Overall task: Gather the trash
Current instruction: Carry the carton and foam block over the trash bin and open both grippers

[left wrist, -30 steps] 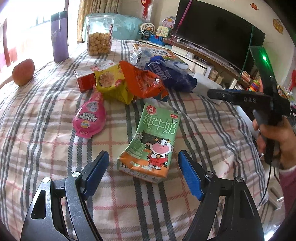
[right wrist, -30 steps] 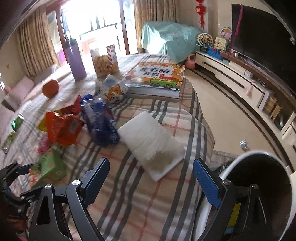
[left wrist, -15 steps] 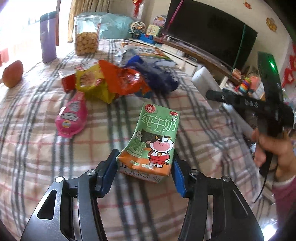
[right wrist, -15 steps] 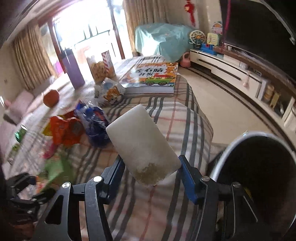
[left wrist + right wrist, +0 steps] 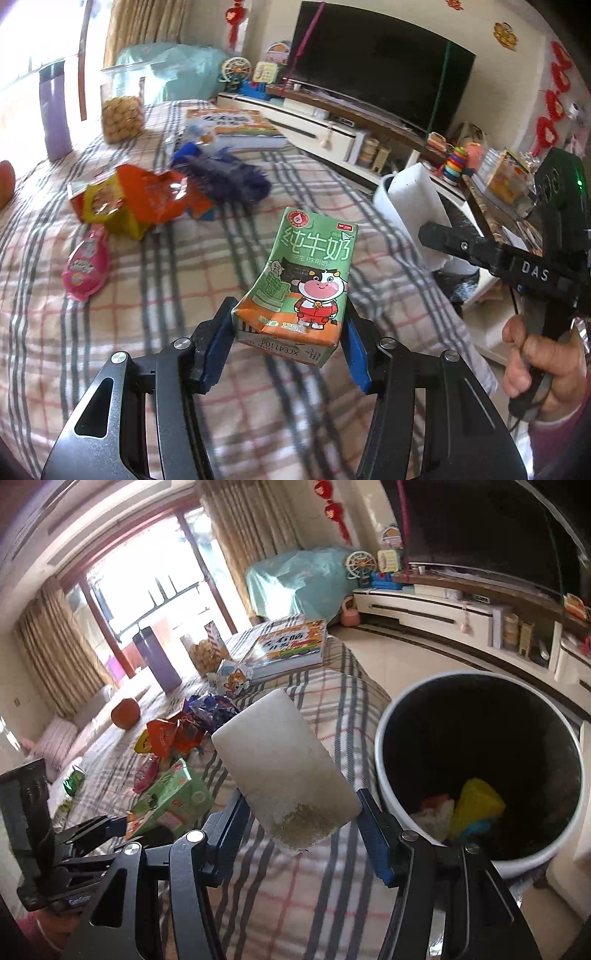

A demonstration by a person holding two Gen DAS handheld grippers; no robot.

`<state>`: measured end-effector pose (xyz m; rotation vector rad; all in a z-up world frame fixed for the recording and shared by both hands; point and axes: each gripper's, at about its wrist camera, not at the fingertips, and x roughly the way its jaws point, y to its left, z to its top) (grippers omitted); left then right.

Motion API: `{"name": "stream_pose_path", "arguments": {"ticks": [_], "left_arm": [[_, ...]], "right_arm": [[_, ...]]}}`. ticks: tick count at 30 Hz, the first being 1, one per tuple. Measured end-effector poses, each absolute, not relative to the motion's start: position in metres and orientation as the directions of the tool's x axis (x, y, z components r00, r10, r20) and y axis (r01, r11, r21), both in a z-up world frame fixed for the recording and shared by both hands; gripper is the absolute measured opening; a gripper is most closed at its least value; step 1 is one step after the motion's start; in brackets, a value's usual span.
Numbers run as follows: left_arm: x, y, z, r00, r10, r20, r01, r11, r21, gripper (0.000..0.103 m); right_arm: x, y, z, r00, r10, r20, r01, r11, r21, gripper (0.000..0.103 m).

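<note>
My left gripper point(image 5: 284, 349) is shut on a green milk carton point(image 5: 306, 280) with a cartoon cow and holds it above the plaid table. My right gripper point(image 5: 303, 825) is shut on a white tissue pack point(image 5: 284, 768), stained at its near end, and holds it beside the white trash bin point(image 5: 384, 775). The carton point(image 5: 170, 801) and the left gripper also show in the right wrist view, at lower left. The tissue pack point(image 5: 413, 199) shows at the right of the left wrist view.
Orange and yellow snack wrappers point(image 5: 136, 195), a blue wrapper point(image 5: 225, 173), and a pink pouch point(image 5: 86, 264) lie on the plaid table point(image 5: 147, 295). A cookie jar point(image 5: 122, 110), purple tumbler point(image 5: 55, 110) and book point(image 5: 291, 646) stand farther back. The bin holds yellow and white trash point(image 5: 476, 805).
Both grippers closed, the left on the milk carton, the right on the tissue pack. Both lifted their items off the table; the right one swung toward the bin.
</note>
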<state>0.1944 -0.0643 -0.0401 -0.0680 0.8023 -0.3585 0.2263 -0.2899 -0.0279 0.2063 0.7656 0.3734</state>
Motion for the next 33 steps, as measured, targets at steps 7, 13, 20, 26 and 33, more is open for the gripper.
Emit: {"name": "stream_pose_path", "arguments": {"ticks": [7, 13, 20, 26, 33], "left_arm": [[0.19, -0.091, -0.034, 0.63, -0.376, -0.68, 0.348, 0.919, -0.187, 0.053], [0.191, -0.115, -0.029, 0.624, -0.4, -0.671, 0.393, 0.903, -0.173, 0.053], [0.195, -0.141, -0.025, 0.616, -0.42, -0.667, 0.432, 0.888, -0.16, 0.053], [0.201, -0.161, -0.021, 0.614, -0.434, -0.659, 0.463, 0.874, -0.145, 0.053], [0.209, -0.186, -0.013, 0.615, -0.448, -0.648, 0.495, 0.86, -0.125, 0.053]], "right_arm": [[0.206, -0.318, -0.023, 0.698, 0.366, -0.615, -0.192, 0.924, 0.332, 0.059], [0.199, -0.344, -0.02, 0.727, 0.324, -0.605, -0.135, 0.932, 0.337, 0.059], [0.195, -0.371, -0.022, 0.745, 0.288, -0.601, -0.077, 0.933, 0.351, 0.059], [0.195, -0.39, -0.023, 0.756, 0.262, -0.6, -0.038, 0.933, 0.359, 0.06], [0.198, -0.405, -0.022, 0.765, 0.234, -0.6, -0.01, 0.936, 0.352, 0.06]]}}
